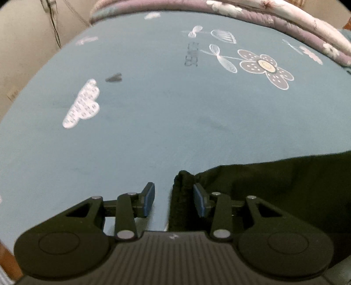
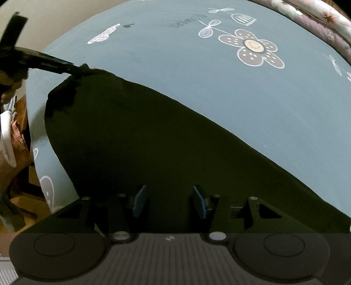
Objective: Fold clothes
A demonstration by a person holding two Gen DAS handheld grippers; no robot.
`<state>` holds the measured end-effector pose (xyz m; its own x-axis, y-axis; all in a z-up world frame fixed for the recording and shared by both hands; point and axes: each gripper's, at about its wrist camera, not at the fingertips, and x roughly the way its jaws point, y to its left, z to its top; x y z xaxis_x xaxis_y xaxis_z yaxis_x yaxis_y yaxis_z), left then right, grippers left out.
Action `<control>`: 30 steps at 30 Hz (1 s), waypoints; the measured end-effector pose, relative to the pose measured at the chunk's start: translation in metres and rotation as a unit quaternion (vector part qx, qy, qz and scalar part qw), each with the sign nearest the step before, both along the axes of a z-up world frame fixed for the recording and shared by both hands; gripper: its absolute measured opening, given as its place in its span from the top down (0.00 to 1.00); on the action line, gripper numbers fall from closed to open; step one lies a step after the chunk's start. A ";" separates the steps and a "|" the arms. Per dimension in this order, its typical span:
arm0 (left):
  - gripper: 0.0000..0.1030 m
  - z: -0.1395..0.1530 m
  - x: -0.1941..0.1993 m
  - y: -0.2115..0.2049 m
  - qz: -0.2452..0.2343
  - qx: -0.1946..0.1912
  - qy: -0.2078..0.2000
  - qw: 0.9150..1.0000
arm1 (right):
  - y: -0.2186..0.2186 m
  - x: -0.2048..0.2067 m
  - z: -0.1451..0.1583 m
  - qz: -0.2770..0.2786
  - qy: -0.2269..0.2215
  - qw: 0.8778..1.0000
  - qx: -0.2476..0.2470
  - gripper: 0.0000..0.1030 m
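A black garment (image 1: pixel 274 186) lies flat on the blue bed sheet (image 1: pixel 153 120), filling the lower right of the left wrist view. Its ribbed corner (image 1: pixel 182 193) sits between the jaws of my left gripper (image 1: pixel 174 198), which stands open, with the right pad (image 1: pixel 199 199) against the cloth. In the right wrist view the same garment (image 2: pixel 142 136) stretches from the near edge to the far left. My right gripper (image 2: pixel 170 201) hovers open just over its near part. The left gripper (image 2: pixel 75 68) shows at the garment's far corner.
The sheet carries a printed flower (image 1: pixel 265 65) and a white cloud (image 1: pixel 83 105). A rolled purple floral quilt (image 1: pixel 285 15) lines the far side. The bed's left edge drops to a wooden floor (image 2: pixel 19 203). A beige wall (image 1: pixel 24 54) stands at the left.
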<state>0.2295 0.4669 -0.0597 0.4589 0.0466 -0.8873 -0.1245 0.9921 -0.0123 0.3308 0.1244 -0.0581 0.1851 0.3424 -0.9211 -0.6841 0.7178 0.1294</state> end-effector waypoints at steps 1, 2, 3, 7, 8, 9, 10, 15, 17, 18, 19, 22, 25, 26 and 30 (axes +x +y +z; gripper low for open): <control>0.63 0.000 0.001 0.002 -0.003 -0.023 0.001 1.000 | 0.002 0.000 0.000 -0.001 0.001 1.000 0.000 0.49; 0.66 -0.001 -0.003 0.001 -0.005 -0.046 0.000 0.999 | 0.005 -0.001 -0.002 -0.003 0.002 1.000 -0.001 0.49; 0.68 -0.003 -0.001 0.005 -0.011 -0.067 0.003 0.998 | 0.009 -0.001 -0.003 -0.004 0.004 1.000 -0.003 0.49; 0.88 -0.008 -0.002 0.002 -0.017 -0.053 -0.011 0.998 | 0.020 -0.002 -0.007 -0.009 0.011 1.000 -0.007 0.49; 0.91 -0.008 -0.003 0.007 -0.003 -0.056 -0.014 0.998 | 0.021 -0.002 -0.007 -0.009 0.012 1.000 -0.008 0.49; 0.91 -0.008 -0.003 0.012 0.011 -0.058 -0.016 0.998 | 0.023 -0.002 -0.007 -0.010 0.010 1.000 -0.011 0.49; 0.91 -0.009 -0.004 0.017 0.023 -0.064 -0.012 0.998 | 0.024 -0.002 -0.007 -0.011 0.009 1.000 -0.012 0.49; 0.80 -0.006 -0.005 0.024 0.039 -0.076 -0.015 0.996 | 0.027 0.000 -0.008 -0.016 0.014 1.000 -0.015 0.49; 0.71 0.002 -0.006 0.024 0.040 -0.077 -0.022 0.996 | 0.025 0.000 -0.008 -0.019 0.015 1.000 -0.014 0.49; 0.68 0.006 -0.007 0.025 0.042 -0.079 -0.026 0.996 | 0.025 0.000 -0.008 -0.021 0.016 1.000 -0.014 0.49; 0.62 0.009 -0.009 0.026 0.048 -0.084 -0.028 0.995 | 0.024 -0.001 -0.008 -0.023 0.016 1.000 -0.014 0.49; 0.59 0.026 -0.025 0.027 0.071 -0.073 -0.040 0.994 | 0.020 -0.001 -0.008 -0.029 0.019 0.999 -0.013 0.48; 0.60 0.044 -0.035 0.013 0.070 -0.067 -0.053 0.994 | 0.009 -0.003 -0.010 -0.036 0.028 0.999 -0.009 0.48; 0.60 0.049 -0.039 0.003 0.062 -0.075 -0.057 0.994 | 0.005 -0.004 -0.011 -0.037 0.032 0.999 -0.009 0.48; 0.58 0.043 -0.045 -0.052 -0.029 -0.125 -0.029 0.991 | -0.010 -0.012 -0.011 -0.037 0.032 0.999 -0.006 0.48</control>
<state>0.1847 0.4153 -0.0170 0.5048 -0.2007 -0.8396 -0.0583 0.9625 -0.2651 0.3191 0.1146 -0.0686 0.1500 0.3193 -0.9357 -0.6196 0.7679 0.1627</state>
